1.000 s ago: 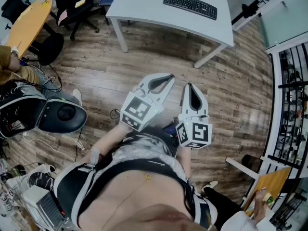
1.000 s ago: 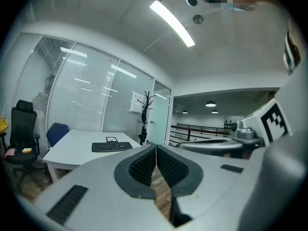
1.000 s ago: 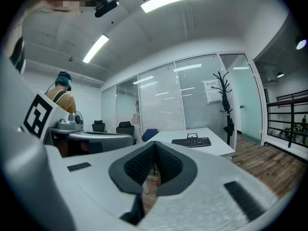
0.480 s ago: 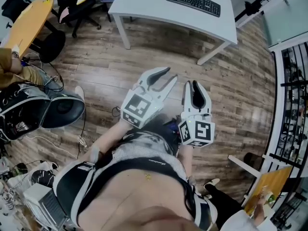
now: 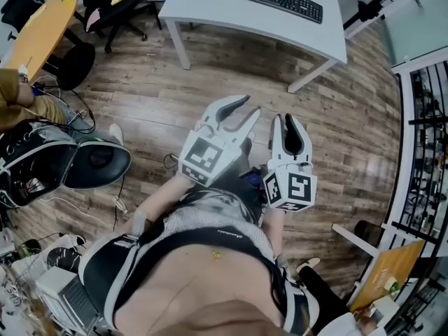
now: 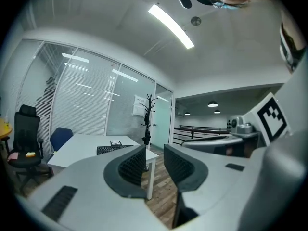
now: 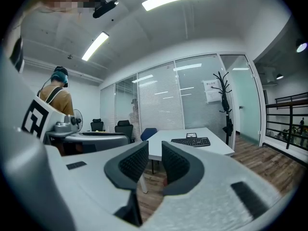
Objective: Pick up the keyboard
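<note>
The black rectangular plastic keyboard (image 5: 283, 1) lay on the white rectangular table (image 5: 210, 5), apparently near its far edge, well ahead of both grippers. The left gripper (image 5: 249, 109) and right gripper (image 5: 285, 120) hung empty, jaws parted, the right's having just been opening.

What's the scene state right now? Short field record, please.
keyboard: black, flat on white table, untouched
left gripper: jaws apart, nothing between them
right gripper: jaws apart, nothing between them
gripper position: both held in front of the person's torso, pointing toward the table
between grippers and table: open wood floor
task status: keyboard not yet reached
</note>
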The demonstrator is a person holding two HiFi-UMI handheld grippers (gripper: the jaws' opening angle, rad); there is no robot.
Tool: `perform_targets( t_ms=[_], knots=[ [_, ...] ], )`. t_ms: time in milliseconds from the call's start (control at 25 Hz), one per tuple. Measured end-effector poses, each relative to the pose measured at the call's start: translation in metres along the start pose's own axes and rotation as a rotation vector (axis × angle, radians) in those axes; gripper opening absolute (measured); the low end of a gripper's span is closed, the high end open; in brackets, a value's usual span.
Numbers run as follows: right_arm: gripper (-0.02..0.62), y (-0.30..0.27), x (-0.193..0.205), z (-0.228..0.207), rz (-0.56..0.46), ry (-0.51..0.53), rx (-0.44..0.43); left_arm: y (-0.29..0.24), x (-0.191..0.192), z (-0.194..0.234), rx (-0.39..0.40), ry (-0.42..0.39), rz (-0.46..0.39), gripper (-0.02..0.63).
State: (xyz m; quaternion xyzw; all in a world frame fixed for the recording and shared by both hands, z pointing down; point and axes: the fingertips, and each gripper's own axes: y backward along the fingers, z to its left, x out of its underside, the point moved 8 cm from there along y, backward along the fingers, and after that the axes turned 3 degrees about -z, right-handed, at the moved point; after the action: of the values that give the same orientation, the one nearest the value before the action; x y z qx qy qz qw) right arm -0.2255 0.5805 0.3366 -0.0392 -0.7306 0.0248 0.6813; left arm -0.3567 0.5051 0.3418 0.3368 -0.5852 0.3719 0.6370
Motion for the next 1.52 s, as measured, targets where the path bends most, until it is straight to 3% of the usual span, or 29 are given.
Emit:
perform_targets(
  t_ms=[800, 1520],
  knots=[
    [0.086, -0.116, -0.017, -0.066, -0.01, -0.012, -0.028, -0.113, -0.008, 0.067, -0.008, 0.015, 0.01, 0.092],
    [0.087, -0.208, -0.042, -0.144, -0.006, -0.004, -0.098, -0.216, -0.022, 0.103, -0.086, 0.02, 0.015, 0.092]
  ],
)
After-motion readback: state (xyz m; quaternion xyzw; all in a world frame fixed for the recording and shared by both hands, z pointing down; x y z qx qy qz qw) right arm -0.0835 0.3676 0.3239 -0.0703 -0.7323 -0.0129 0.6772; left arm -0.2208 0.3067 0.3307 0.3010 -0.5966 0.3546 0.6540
